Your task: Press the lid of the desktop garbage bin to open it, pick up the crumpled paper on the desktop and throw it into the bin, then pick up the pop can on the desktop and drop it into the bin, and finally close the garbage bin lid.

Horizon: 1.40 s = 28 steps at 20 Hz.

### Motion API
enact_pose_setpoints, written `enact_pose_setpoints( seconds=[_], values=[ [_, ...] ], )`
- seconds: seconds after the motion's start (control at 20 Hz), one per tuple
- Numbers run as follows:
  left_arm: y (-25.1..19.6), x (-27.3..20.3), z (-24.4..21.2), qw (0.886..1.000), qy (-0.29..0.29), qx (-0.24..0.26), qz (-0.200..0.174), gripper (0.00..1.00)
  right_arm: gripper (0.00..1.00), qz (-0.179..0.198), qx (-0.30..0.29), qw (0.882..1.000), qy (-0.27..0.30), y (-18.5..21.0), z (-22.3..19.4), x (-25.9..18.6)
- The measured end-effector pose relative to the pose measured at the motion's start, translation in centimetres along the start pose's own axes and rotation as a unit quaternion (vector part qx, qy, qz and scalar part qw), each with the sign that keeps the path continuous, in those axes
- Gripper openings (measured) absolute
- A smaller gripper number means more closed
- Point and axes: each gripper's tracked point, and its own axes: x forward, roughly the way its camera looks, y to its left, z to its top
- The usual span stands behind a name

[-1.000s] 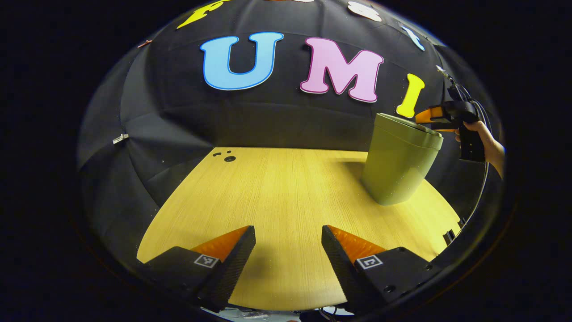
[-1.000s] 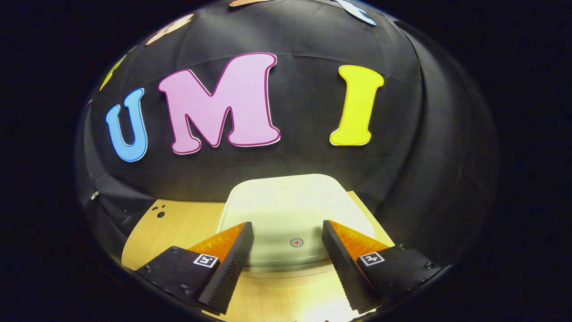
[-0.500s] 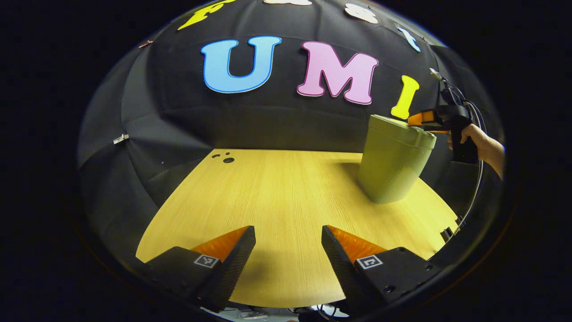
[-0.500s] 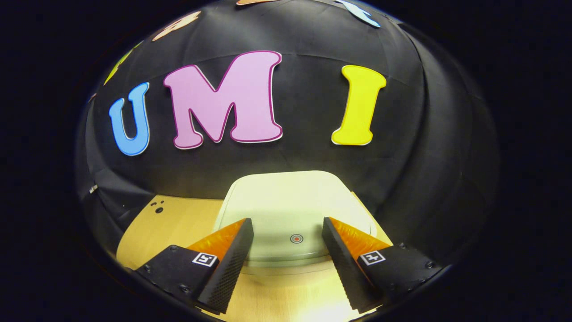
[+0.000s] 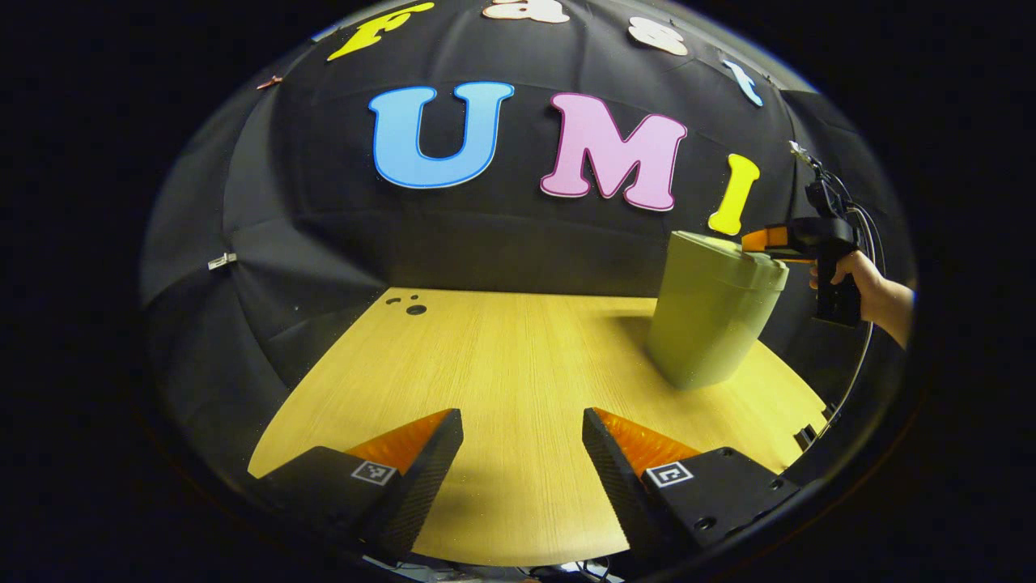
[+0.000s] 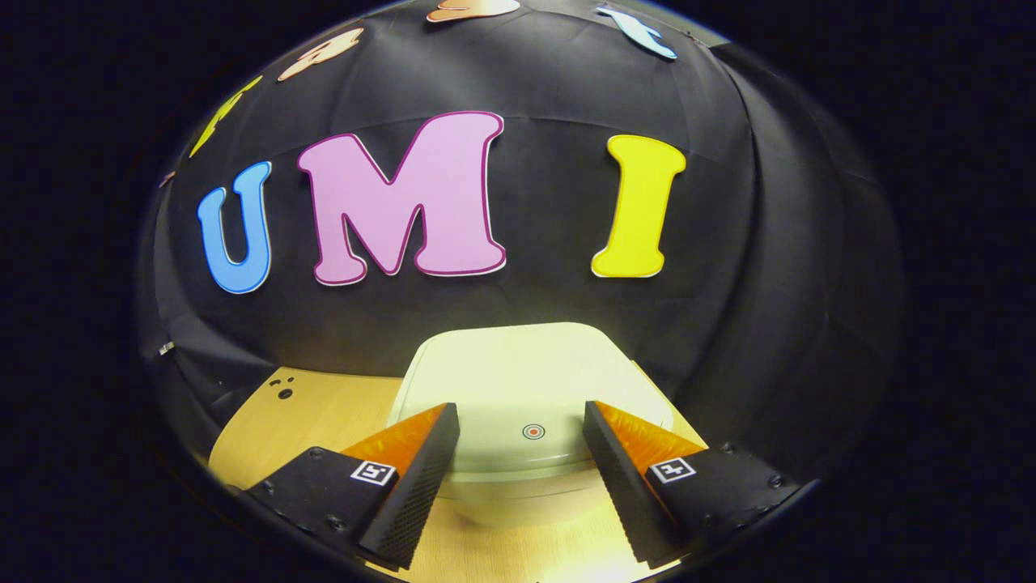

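Pale green bin [image 5: 712,320] — lid [image 6: 526,389] flat, down; right gripper [image 6: 522,425] spread above it.

Black cloth wall [image 5: 486,235] behind a light wooden table [image 5: 502,364], apparently round-edged.

A: Left gripper [image 5: 522,421]: wedge-shaped fingers, ridged inner faces; square coded tags; screws on the black mounts.
B: Right gripper [image 6: 520,417] alike; pistol handle, trailing cable [image 5: 859,356].
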Motion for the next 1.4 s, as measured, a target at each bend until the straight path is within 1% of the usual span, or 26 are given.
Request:
enact_pose_setpoints(
  seconds=[0.2, 0.4, 0.5, 0.6, 0.7, 0.8, 0.9, 0.95, 1.1, 1.15, 1.25, 1.4],
  values=[
    [-0.5, -0.6, 2.5, 1.000, -0.026, 0.015, -0.001, 0.96, 0.97, 0.005, -0.002, 0.999, -0.044, 0.8, 2.1, -2.9],
    [-1.4, -2.2, 5.2, 0.998, -0.063, 0.015, 0.003, 0.96, 0.97, 0.024, -0.005, 0.996, -0.083, 2.6, 3.5, -7.2],
    [-1.6, -3.0, 6.3, 0.997, -0.081, 0.016, 0.009, 0.95, 0.97, 0.040, -0.006, 0.995, -0.094, 4.0, 3.1, -9.7],
    [-1.9, -3.8, 6.9, 0.995, -0.095, 0.020, 0.014, 0.96, 0.97, 0.049, -0.019, 0.994, -0.096, 5.2, 2.2, -11.7],
    [-2.4, -4.2, 7.1, 0.994, -0.104, 0.037, 0.009, 0.96, 0.97, 0.059, -0.034, 0.993, -0.094, 6.8, 0.6, -13.4],
    [-2.9, -4.5, 6.4, 0.994, -0.099, 0.051, 0.003, 0.96, 0.97, 0.085, -0.041, 0.992, -0.082, 9.3, -1.7, -14.8],
    [-3.5, -4.8, 6.0, 0.994, -0.099, 0.044, -0.004, 0.96, 0.98, 0.104, -0.040, 0.992, -0.060, 10.7, -4.1, -16.4],
    [-3.3, -5.0, 5.7, 0.994, -0.098, 0.037, 0.000, 0.96, 0.97, 0.114, -0.036, 0.992, -0.049, 11.5, -5.2, -17.1],
    [-3.0, -5.2, 4.5, 0.996, -0.090, 0.004, 0.012, 0.96, 0.97, 0.131, -0.031, 0.991, -0.013, 12.9, -8.9, -18.3],
    [-3.3, -5.1, 4.0, 0.997, -0.082, -0.005, 0.010, 0.96, 0.97, 0.135, -0.028, 0.990, 0.002, 13.3, -10.2, -18.6],
    [-3.5, -5.1, 3.1, 0.998, -0.065, -0.010, 0.004, 0.96, 0.97, 0.147, -0.016, 0.988, 0.036, 14.1, -12.7, -18.9],
    [-3.4, -5.0, 2.3, 0.998, -0.057, -0.013, 0.002, 0.96, 0.97, 0.153, -0.017, 0.986, 0.068, 14.6, -15.1, -19.4]
  ],
)
